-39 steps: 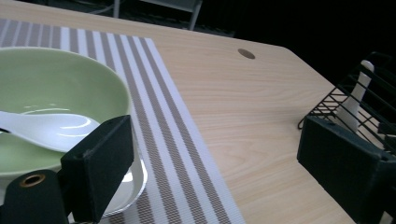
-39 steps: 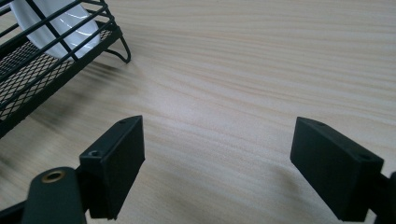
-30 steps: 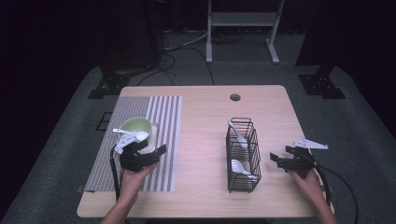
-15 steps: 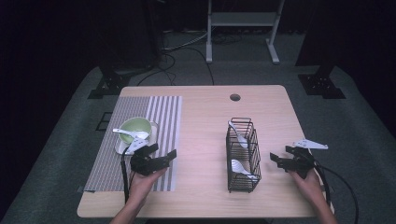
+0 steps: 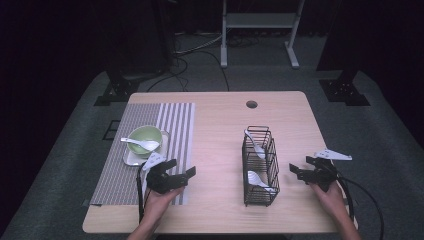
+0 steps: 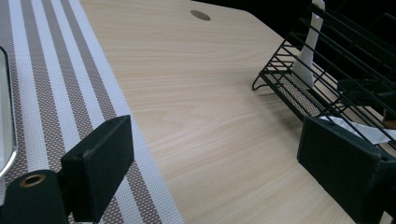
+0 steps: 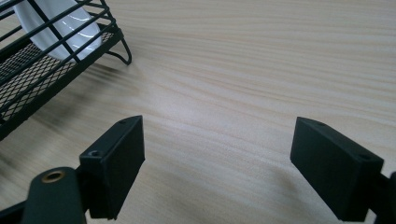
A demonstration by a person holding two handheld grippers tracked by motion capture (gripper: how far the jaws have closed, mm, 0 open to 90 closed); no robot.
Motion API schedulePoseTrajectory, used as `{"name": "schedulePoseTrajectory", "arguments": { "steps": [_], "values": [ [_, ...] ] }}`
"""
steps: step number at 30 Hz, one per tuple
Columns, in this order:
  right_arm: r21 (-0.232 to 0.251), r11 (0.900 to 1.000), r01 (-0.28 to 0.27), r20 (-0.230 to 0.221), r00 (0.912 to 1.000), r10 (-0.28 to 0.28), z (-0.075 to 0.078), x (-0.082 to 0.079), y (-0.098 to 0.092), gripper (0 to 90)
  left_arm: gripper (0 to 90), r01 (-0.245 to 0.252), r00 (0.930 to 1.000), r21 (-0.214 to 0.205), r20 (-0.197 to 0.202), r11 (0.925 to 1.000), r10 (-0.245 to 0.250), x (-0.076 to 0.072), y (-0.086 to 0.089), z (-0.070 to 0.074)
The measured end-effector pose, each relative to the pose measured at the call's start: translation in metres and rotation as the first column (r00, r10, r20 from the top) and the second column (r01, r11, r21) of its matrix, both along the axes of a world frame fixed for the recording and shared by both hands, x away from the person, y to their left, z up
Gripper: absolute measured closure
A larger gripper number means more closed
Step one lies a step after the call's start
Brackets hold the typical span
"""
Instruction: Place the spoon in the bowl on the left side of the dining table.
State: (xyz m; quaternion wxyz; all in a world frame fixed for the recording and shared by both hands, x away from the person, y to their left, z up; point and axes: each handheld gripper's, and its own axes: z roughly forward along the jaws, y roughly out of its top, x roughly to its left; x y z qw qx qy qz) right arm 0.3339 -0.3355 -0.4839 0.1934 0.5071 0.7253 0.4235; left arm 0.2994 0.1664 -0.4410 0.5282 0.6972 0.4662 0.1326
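Two white spoons (image 5: 257,179) sit in the black wire basket (image 5: 260,165) that stands on the counter (image 5: 220,130), one (image 5: 253,141) leaning at the far end, the other low at the near end. A third white spoon (image 5: 140,143) lies across the green bowl (image 5: 145,137), which rests on a small tray (image 5: 131,159) on the striped placemat (image 5: 170,125) at the counter's left side. The left gripper (image 5: 182,172) is held just past the bowl, over the right edge of the placemat, its jaws apart and empty, pointed toward the basket. In the left gripper view the jaws stand wide over the mat's edge and the bare wood, with the basket (image 6: 327,60) and a spoon handle (image 6: 310,42) ahead at the right. The right gripper (image 5: 300,172) is held at the counter's right side, near the basket but apart from it, its jaws open toward the basket and holding nothing. In the right gripper view the jaws spread wide over bare wood, and a corner of the basket (image 7: 42,70) with a spoon bowl (image 7: 70,25) inside it shows at the upper left. Each gripper is held by a hand (image 5: 157,202) coming in from the near edge, with a cable trailing from it.
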Motion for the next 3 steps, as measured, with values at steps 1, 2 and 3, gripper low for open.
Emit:
{"name": "schedulePoseTrajectory", "arguments": {
  "steps": [1, 2, 3],
  "values": [
    [0.001, 1.0000, -0.001, 0.002, 1.0000, 0.001, 0.0000, -0.0001, -0.0003, 16.5, 9.9, 0.003, 0.9999, 0.002, 0.010, 1.0000, -0.003, -0.0010, -0.0008, 0.0005],
    [0.007, 1.0000, -0.002, 0.005, 1.0000, 0.002, 0.0000, -0.0003, -0.0010, 16.5, 9.9, 0.005, 0.9999, 0.003, 0.010, 1.0000, -0.005, -0.0015, -0.0013, 0.0006],
    [0.011, 0.9999, -0.003, 0.005, 1.0000, 0.003, -0.0001, -0.0004, -0.0014, 16.5, 9.9, 0.007, 0.9999, 0.002, 0.013, 1.0000, -0.007, -0.0019, -0.0025, 0.0002]
  ]
}}
